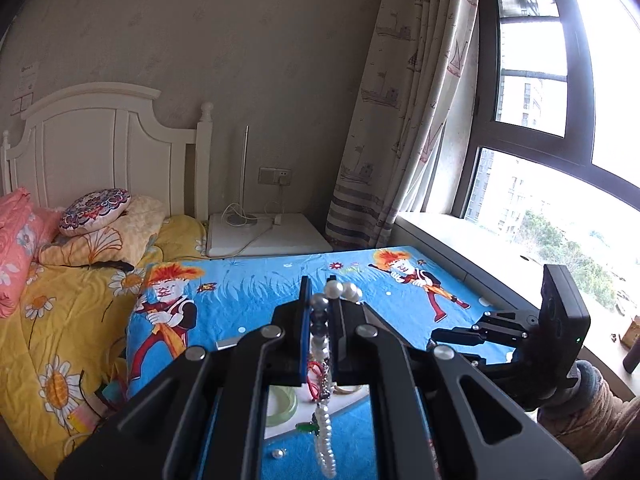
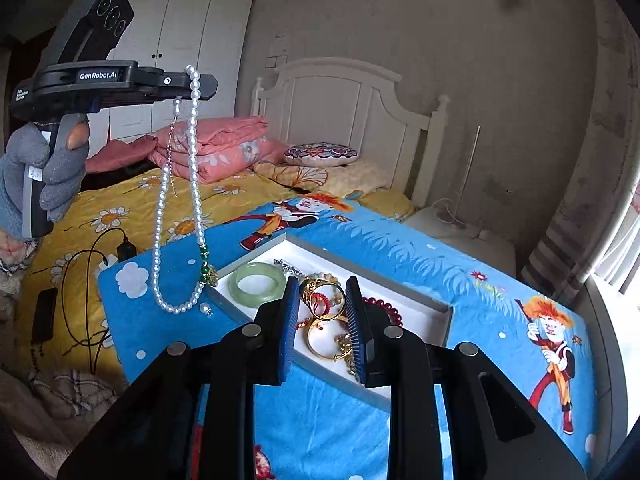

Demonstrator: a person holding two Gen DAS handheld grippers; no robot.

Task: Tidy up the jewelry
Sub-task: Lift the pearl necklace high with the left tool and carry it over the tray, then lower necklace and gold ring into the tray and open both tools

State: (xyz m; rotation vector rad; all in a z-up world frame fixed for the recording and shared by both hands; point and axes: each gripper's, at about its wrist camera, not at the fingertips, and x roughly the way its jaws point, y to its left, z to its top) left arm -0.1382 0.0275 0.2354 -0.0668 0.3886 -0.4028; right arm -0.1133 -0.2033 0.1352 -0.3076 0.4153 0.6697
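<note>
White pearls are hanging in a long loop from the left tongs [image 2: 202, 85], which are clenched on the top of the pearl necklace [image 2: 195, 168] and holding it high above the counter [image 2: 400, 248], the one with the blue cartoon cloth. The lower end of the loop, with its green beads [image 2: 205, 261], is dangling just over the near left corner of the white tray [image 2: 416, 298], and I cannot tell whether it is touching the cloth. One loose pearl [image 2: 207, 309] is lying on the cloth beside that corner.

The right tongs [image 2: 323, 330] are grasping a gold ring [image 2: 322, 293] between the blue pads [image 2: 290, 320], above the tray. In the tray a pale green bangle [image 2: 257, 281], a gold bangle [image 2: 326, 338] and dark red beads [image 2: 380, 308] are lying close together.

In my judgement the danger is in the swinging. The necklace is held only by a few beads, so a quick move could make it slip out, or the low end could catch on the tray corner. The ring is also gripped only at its edges, and it could drop into the tangled pieces under it.
</note>
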